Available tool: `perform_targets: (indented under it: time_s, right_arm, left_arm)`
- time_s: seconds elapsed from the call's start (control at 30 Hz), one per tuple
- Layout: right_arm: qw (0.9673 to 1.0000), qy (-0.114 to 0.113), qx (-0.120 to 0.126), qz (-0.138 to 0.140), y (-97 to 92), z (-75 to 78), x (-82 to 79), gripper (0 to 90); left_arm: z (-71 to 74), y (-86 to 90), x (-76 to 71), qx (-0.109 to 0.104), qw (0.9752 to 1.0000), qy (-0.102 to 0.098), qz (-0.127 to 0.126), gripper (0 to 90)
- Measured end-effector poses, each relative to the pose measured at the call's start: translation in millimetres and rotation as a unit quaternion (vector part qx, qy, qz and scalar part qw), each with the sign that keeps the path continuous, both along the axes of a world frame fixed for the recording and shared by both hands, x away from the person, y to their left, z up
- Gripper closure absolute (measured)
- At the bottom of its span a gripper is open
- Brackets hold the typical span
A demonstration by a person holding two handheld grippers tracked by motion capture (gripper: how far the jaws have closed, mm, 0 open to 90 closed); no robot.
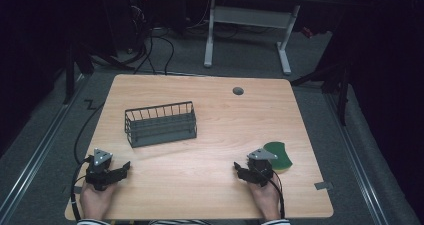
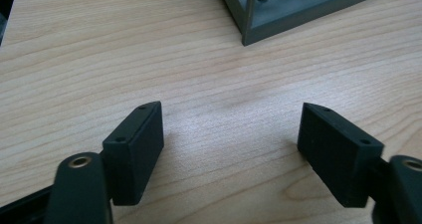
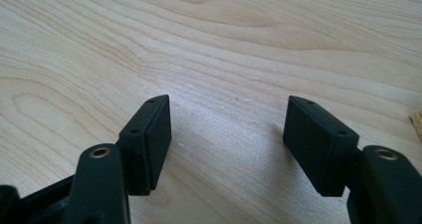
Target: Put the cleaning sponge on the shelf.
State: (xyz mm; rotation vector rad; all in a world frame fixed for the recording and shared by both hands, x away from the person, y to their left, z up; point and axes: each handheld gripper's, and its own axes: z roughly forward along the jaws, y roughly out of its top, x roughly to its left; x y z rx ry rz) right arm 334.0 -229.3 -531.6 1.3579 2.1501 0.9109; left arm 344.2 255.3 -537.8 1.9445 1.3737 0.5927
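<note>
Pale wood-grain laminate covers the counter (image 1: pixel 210 185), and both hands rest near its front edge, which reads as a ready stance with nothing yet picked up. At the left, the left gripper (image 1: pixel 124 168) lies low on the counter with its fingers (image 2: pixel 134 152) spread wide and released; only bare wood shows between them. Its own view looks toward a corner of the dark grey wire basket (image 1: pixel 161 123), so it seems aimed that way, perhaps to steady it. That basket stands upright left of centre, well apart from both hands, its open top free to receive something.

At the right, the right gripper (image 1: pixel 239 169) likewise rests with its black fingers (image 3: pixel 149 144) released over bare wood, grasping nothing. Just behind and beside that hand lies the flat green curved sponge (image 1: pixel 279 156), probably with a yellow underside, though the edge is too small to be sure. It sits close enough for a short reach, likely the thing meant for the basket.
</note>
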Motion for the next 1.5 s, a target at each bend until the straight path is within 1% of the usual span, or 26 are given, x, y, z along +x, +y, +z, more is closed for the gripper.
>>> perform_targets:
  time_s: [0.6, 0.73, 0.77, 0.83, 1.0, 1.03, 1.07, 1.1, 1.13, 1.2, 1.3, 1.33, 1.37, 1.43, 1.47, 1.5]
  right_arm:
    - [1.0, 0.0, 0.001, 0.003, -1.1, 0.1, 0.6, 37.0]
    - [1.0, 0.002, 0.001, 0.0, -0.9, 0.6, 0.9, 37.8]
    - [1.0, 0.007, -0.002, 0.0, -0.5, 1.7, 2.0, 39.1]
    - [1.0, 0.006, -0.001, -0.004, -0.9, 1.9, 2.3, 42.0]
    - [0.9999, 0.009, 0.002, -0.007, -2.6, 2.9, 3.2, 44.4]
    - [0.9999, 0.013, 0.004, -0.007, -2.8, 3.7, 3.7, 45.0]
    - [0.9998, 0.017, 0.004, -0.006, -2.7, 4.4, 4.3, 45.0]
    - [0.9998, 0.017, 0.002, -0.004, -2.4, 5.4, 5.0, 45.2]
    - [0.9998, 0.017, 0.002, -0.004, -2.4, 5.4, 5.0, 45.2]
    - [0.9998, 0.016, 0.007, -0.001, -2.1, 8.5, 6.6, 45.5]
    - [0.9997, 0.013, 0.022, 0.005, -0.5, 15.2, 9.8, 46.0]
    - [0.9994, 0.014, 0.028, 0.013, 1.8, 20.2, 12.3, 46.0]
    - [0.9992, 0.009, 0.032, 0.021, 3.2, 23.1, 13.2, 46.2]
    - [0.9989, 0.003, 0.036, 0.029, 7.8, 29.6, 13.6, 47.3]
    - [0.9989, 0.003, 0.036, 0.029, 7.8, 29.6, 13.6, 47.3]
    - [0.9985, 0.0, 0.038, 0.038, 12.7, 35.3, 15.1, 49.5]
  left_arm:
    - [0.3, -0.7, 0.7, 0.0, 1.0, 0.002, 0.001, 27.3]
    - [0.2, -1.7, 1.8, -0.001, 1.0, 0.001, 0.002, 27.4]
    - [0.3, -2.1, 2.1, -0.001, 1.0, 0.001, -0.002, 27.5]
    - [0.4, -2.2, 2.3, -0.001, 1.0, 0.0, -0.003, 29.1]
    - [0.6, -1.7, 3.3, -0.003, 1.0, -0.001, 0.003, 31.6]
    - [0.8, -1.6, 3.9, -0.008, 1.0, 0.0, 0.003, 31.8]
    - [0.8, -1.6, 3.9, -0.008, 1.0, 0.0, 0.003, 32.5]
    - [1.2, -1.5, 4.6, -0.015, 0.9999, 0.0, 0.002, 33.4]
    - [1.2, -1.5, 4.6, -0.015, 0.9999, 0.0, 0.002, 34.5]
    - [2.3, -1.4, 5.5, -0.021, 0.9998, 0.003, -0.001, 35.0]
    - [5.8, -2.3, 6.1, -0.024, 0.9997, 0.002, -0.006, 35.5]
    - [9.7, -2.4, 6.0, -0.03, 0.9995, 0.002, -0.005, 35.5]
    - [12.3, -2.2, 6.0, -0.032, 0.9995, 0.003, -0.003, 35.5]
    - [16.8, -1.3, 6.6, -0.039, 0.9992, 0.003, -0.002, 34.9]
    - [16.8, -1.3, 6.6, -0.039, 0.9992, 0.003, -0.002, 34.7]
    - [19.4, 0.2, 9.1, -0.048, 0.9988, 0.011, -0.005, 34.1]
